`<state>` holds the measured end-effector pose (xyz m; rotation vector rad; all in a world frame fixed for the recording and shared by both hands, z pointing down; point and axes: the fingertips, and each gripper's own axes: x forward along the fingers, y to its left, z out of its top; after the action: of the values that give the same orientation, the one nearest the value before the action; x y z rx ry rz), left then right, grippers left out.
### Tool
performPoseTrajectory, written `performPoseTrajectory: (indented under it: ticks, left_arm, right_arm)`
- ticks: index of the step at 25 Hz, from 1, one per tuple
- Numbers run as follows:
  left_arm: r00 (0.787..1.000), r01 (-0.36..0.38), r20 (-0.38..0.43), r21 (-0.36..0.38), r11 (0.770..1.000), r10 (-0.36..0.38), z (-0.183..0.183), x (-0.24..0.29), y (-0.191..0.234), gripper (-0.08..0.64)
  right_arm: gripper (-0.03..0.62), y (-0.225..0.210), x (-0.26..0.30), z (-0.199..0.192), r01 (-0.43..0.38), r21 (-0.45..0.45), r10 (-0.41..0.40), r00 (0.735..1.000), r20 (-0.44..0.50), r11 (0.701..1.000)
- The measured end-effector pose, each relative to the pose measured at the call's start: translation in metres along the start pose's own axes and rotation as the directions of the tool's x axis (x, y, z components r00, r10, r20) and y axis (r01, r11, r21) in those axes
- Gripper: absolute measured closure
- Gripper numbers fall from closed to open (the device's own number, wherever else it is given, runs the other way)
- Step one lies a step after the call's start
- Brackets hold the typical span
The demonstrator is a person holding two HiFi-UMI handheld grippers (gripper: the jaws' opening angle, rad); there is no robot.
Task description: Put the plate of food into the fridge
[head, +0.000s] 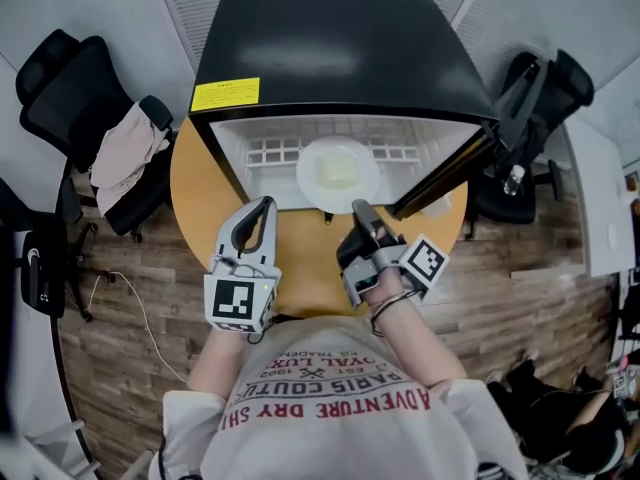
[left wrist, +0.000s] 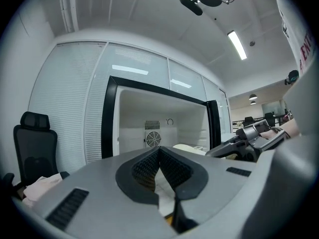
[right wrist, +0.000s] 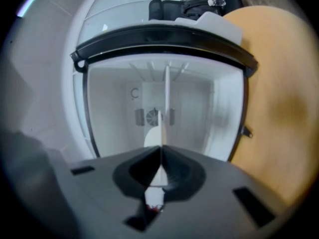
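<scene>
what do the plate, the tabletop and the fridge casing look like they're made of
Plate: white, smooth and faintly glossy with a thin rim. It is likely ceramic or melamine; the look leaves that open.
Tabletop: warm honey colour, matte and round. It is wood or a wood-look laminate.
Fridge casing: black and glossy, with soft light reflections on top. It is probably painted metal or plastic.

I count one fridge (head: 340, 48), one plate of food (head: 338, 171), one worktop (head: 195, 183), two grippers (left gripper (head: 262, 208), right gripper (head: 360, 209)) and two office chairs (head: 60, 88), at ten and two o'clock.
</scene>
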<state>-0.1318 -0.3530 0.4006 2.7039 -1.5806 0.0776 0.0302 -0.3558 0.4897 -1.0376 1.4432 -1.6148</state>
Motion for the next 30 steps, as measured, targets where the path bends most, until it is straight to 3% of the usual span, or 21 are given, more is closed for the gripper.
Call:
performPoseTrajectory:
  ticks: [13,25,28,30]
  left_arm:
    - [0.999,-0.017,-0.041,-0.034,0.999,0.016,-0.012,0.030,0.005,0.534]
    - [0.998,-0.011,-0.054,-0.038,0.999,0.009,-0.020,0.041,0.012,0.534]
    - [0.998,-0.009,-0.055,-0.041,0.999,0.007,-0.021,0.039,0.008,0.534]
    - [0.998,-0.010,-0.055,-0.043,0.999,0.007,-0.022,0.040,0.007,0.534]
  right_arm:
    - [0.558,-0.001,0.040,0.027,0.065,-0.014,-0.064,0.996,0.068,0.998]
    - [0.551,0.004,0.072,0.029,0.063,-0.011,-0.062,0.994,0.095,0.998]
    - [0.515,-0.001,0.069,0.029,0.068,-0.002,-0.068,0.993,0.097,0.998]
    - [0.447,-0.007,0.069,0.028,0.076,0.006,-0.076,0.993,0.095,0.997]
